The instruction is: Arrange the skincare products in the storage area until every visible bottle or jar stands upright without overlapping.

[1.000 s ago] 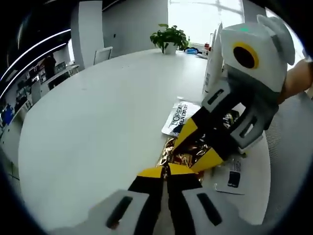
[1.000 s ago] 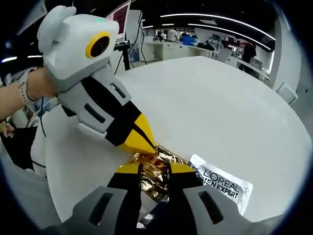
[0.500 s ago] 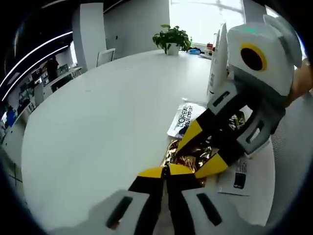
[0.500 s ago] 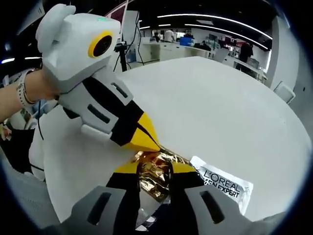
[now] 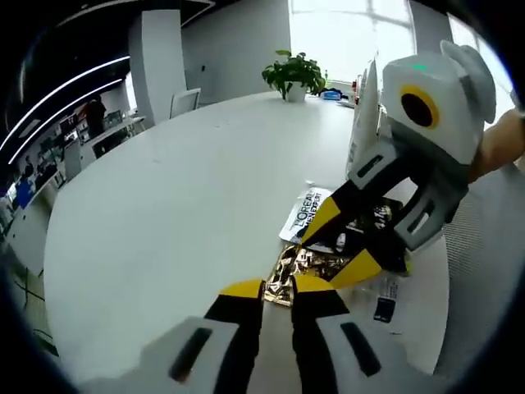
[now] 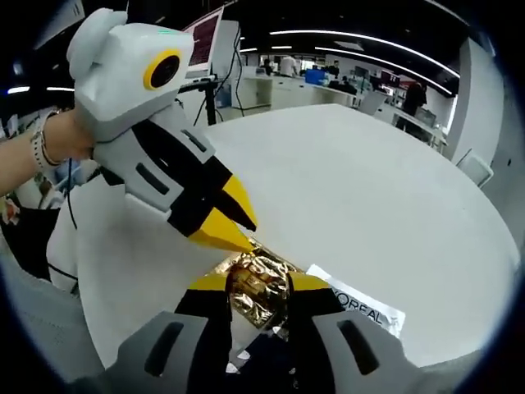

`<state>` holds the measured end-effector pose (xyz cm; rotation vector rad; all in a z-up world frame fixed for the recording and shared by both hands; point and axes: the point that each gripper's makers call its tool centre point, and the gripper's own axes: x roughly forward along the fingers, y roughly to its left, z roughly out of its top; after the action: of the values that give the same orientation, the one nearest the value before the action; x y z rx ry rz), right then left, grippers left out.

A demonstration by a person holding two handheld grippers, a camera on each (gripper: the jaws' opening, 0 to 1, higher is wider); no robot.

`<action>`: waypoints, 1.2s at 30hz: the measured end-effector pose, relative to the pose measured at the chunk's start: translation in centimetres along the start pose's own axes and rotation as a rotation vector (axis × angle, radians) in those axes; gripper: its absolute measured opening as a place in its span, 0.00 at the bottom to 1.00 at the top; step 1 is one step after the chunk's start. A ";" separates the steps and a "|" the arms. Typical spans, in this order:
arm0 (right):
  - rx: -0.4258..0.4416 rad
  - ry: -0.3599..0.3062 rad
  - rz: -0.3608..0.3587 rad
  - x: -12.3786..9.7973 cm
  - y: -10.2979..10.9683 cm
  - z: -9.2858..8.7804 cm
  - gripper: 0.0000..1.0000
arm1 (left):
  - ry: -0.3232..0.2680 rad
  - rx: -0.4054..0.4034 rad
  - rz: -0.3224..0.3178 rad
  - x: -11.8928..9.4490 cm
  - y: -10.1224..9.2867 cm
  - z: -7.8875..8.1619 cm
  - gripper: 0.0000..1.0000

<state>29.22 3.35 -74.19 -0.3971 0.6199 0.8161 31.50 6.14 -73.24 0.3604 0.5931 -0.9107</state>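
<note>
Gold foil sachet (image 6: 256, 283) lay crumpled between the yellow tips of the right claw (image 6: 257, 285), which was clenched on it just above the white counter (image 6: 369, 197); in the left gripper view the same sachet (image 5: 305, 267) sat right ahead of the left claw (image 5: 277, 289). The left claw's tips stood slightly parted at the sachet's near edge; whether they touched the foil could not be told, so it read as released. In the right gripper view the left claw (image 6: 234, 226) came in from the left with its jaws apart just above the sachet. Judgement: the right claw was holding the packet off the pile so it would not overlap the flat items, and the left was freed to regrip or steady. A white L'Oréal Men Expert sachet (image 5: 305, 212) lay flat on the counter just beyond the gold one, partly under the right claw (image 5: 340, 246); a white sheet with a dark printed patch (image 5: 384, 305) lay beside it. A tall white bottle or box (image 5: 362, 115) stood upright behind the right claw. A potted plant (image 5: 293, 75) stood at the far edge, well apart. Risk: the foil was limp and would likely slump if released.
</note>
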 end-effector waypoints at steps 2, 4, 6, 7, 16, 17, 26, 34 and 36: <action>0.001 -0.003 0.001 -0.7 0.2 0.2 0.26 | -0.002 -0.012 0.002 -0.6 -0.5 0.3 0.17; 0.002 -0.008 0.000 -1.2 0.3 0.4 0.26 | -0.006 -0.018 0.007 -1.0 -0.7 0.6 0.18; -0.009 -0.017 -0.006 -1.9 0.3 0.7 0.27 | -0.012 -0.022 0.010 -1.5 -1.2 1.0 0.20; -0.018 -0.022 -0.010 -2.2 0.2 0.9 0.27 | -0.016 -0.027 0.016 -1.7 -1.5 1.3 0.21; -0.061 -0.064 -0.024 -5.9 0.5 2.0 0.28 | -0.045 -0.078 0.033 -3.4 -3.2 2.1 0.25; -0.061 -0.069 -0.024 -6.3 0.5 2.1 0.29 | -0.052 -0.089 0.037 -3.7 -3.5 2.3 0.24; -0.057 -0.124 -0.026 -9.9 0.8 2.2 0.34 | -0.080 -0.088 0.056 -5.2 -5.5 3.5 0.30; -0.065 -0.168 -0.025 -13.0 0.8 2.1 0.39 | -0.098 -0.099 0.098 -7.0 -7.3 4.5 0.34; -0.071 -0.177 -0.028 -13.7 0.8 2.1 0.41 | -0.084 -0.100 0.113 -7.3 -7.7 4.6 0.37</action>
<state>22.16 -2.56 -63.77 -0.3925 0.4210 0.8381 23.30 3.89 -65.43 0.2618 0.5332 -0.7806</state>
